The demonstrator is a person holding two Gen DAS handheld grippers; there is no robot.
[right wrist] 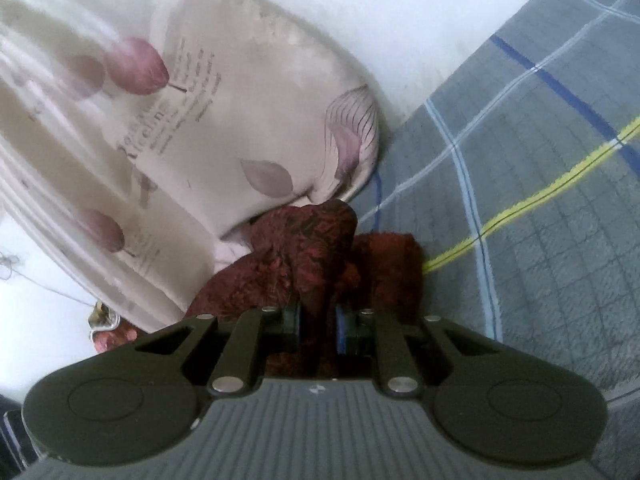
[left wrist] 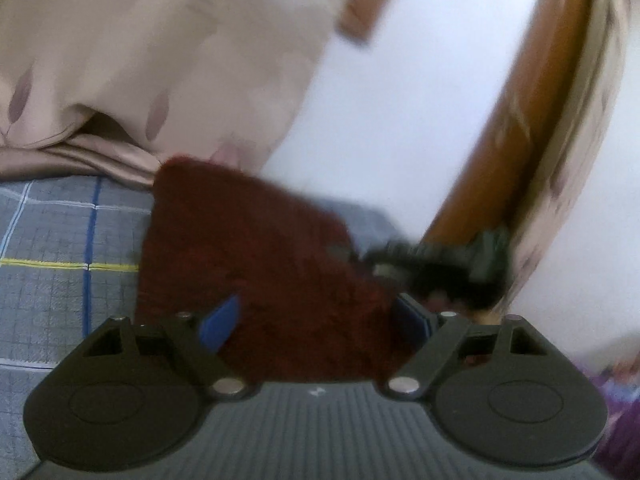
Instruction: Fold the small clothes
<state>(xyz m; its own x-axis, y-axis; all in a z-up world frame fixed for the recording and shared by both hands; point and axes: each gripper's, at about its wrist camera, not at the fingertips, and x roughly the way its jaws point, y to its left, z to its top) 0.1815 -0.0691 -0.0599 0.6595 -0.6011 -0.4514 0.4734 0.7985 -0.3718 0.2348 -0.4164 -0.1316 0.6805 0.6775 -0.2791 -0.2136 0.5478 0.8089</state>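
Observation:
A dark red fuzzy cloth point(left wrist: 256, 264) lies on the grey plaid sheet point(left wrist: 60, 240) and reaches in between my left gripper's fingers. My left gripper point(left wrist: 316, 314) is open wide, its blue pads point(left wrist: 222, 322) on either side of the cloth and not pressing it. At the cloth's right edge a blurred dark shape is my right gripper point(left wrist: 440, 264). In the right wrist view my right gripper point(right wrist: 318, 318) is shut on a bunched fold of the dark red cloth point(right wrist: 312, 248), which rises in a patterned hump in front of the fingers.
A beige quilt with leaf prints point(left wrist: 120, 60) is piled at the back left. A wooden bed board point(left wrist: 532, 112) curves along the white wall point(left wrist: 400, 100). A leaf-printed pillow point(right wrist: 160, 120) lies left of the cloth, with the plaid sheet point(right wrist: 540, 200) to the right.

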